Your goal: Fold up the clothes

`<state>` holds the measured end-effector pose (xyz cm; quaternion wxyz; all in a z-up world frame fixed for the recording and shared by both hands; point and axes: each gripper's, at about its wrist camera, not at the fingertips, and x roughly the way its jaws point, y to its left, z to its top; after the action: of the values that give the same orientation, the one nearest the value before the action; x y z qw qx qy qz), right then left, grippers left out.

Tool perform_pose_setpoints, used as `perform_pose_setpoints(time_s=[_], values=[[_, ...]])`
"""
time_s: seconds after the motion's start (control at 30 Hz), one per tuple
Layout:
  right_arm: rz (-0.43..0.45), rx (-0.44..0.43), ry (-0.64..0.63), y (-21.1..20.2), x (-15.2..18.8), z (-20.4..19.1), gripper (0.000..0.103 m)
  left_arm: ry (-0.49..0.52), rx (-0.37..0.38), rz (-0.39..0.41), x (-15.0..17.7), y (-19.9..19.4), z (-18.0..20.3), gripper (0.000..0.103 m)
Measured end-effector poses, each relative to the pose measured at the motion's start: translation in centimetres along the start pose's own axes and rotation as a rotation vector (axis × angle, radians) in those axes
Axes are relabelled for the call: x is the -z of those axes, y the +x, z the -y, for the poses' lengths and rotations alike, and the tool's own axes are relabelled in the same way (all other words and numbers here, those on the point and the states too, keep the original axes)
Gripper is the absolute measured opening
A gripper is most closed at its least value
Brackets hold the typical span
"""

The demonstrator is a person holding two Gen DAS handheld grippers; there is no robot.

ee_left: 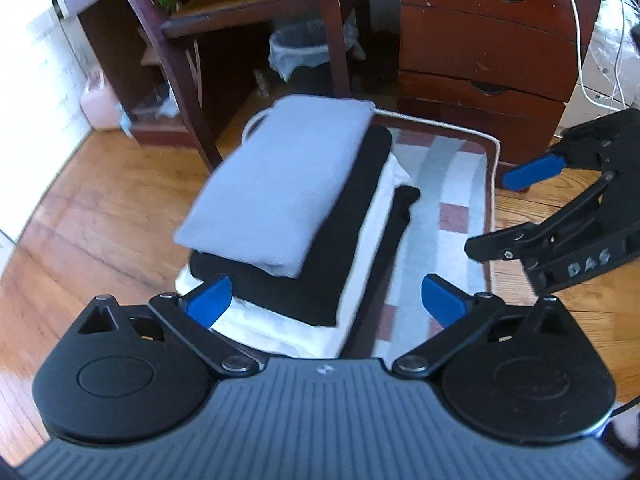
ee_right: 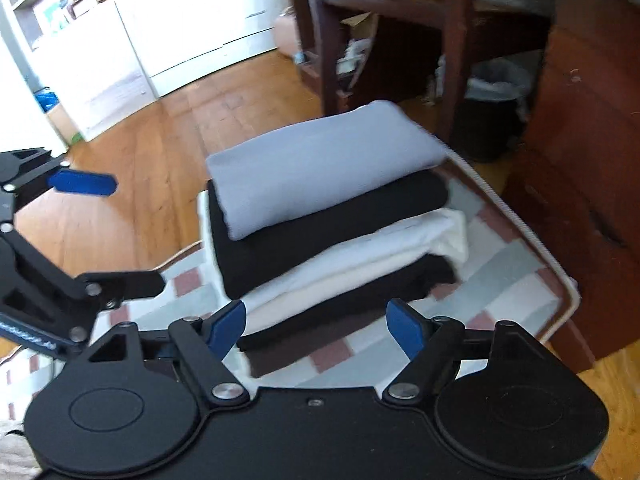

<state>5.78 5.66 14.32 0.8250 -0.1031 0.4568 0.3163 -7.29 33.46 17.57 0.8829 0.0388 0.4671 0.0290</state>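
A stack of folded clothes lies on a checked rug (ee_left: 448, 184). A light grey folded garment (ee_left: 280, 184) is on top, over a black one (ee_left: 340, 240), a white one (ee_left: 276, 332) and a dark one at the bottom (ee_right: 320, 324). The grey garment (ee_right: 320, 168) also shows in the right wrist view, with the black one (ee_right: 320, 232) and the white one (ee_right: 360, 260). My left gripper (ee_left: 326, 300) is open and empty at the near edge of the stack. My right gripper (ee_right: 316, 326) is open and empty at the stack's near edge; it shows in the left wrist view (ee_left: 504, 208) at right.
The rug (ee_right: 500, 280) lies on a wooden floor (ee_left: 100, 216). A dark wooden chair (ee_left: 176, 64), a lined waste bin (ee_left: 304, 52) and a wooden drawer unit (ee_left: 488, 52) stand behind the stack. White cabinets (ee_right: 192, 20) stand at far left.
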Motion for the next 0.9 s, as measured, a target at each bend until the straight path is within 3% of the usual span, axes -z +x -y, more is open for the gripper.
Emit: perform_pose_setpoints(time_s=[0.07, 0.17, 0.33, 0.4, 0.9], values=[[0.006, 0.056, -0.04, -0.6, 0.5, -0.2, 0.081, 0.01, -0.032, -0.023, -0.5, 0.3, 0.9, 0.103], [-0.039, 0.037, 0.013, -1.1, 1.4, 0.2, 0.081, 0.022, -0.061, -0.048, -0.5, 1.0, 2.3, 0.103], [-0.068, 0.111, 0.036, -1.4, 2.7, 1.0, 0.081, -0.064, -0.054, -0.093, 0.7, 2.2, 3.8, 0.103], [-0.068, 0.124, 0.033, -1.8, 3.2, 1.2, 0.081, -0.045, -0.048, -0.112, 1.3, 2.5, 4.6, 0.103], [-0.104, 0.178, -0.048, -1.9, 5.8, 0.9, 0.081, -0.027, -0.106, -0.12, 3.5, 1.4, 5.4, 0.103]])
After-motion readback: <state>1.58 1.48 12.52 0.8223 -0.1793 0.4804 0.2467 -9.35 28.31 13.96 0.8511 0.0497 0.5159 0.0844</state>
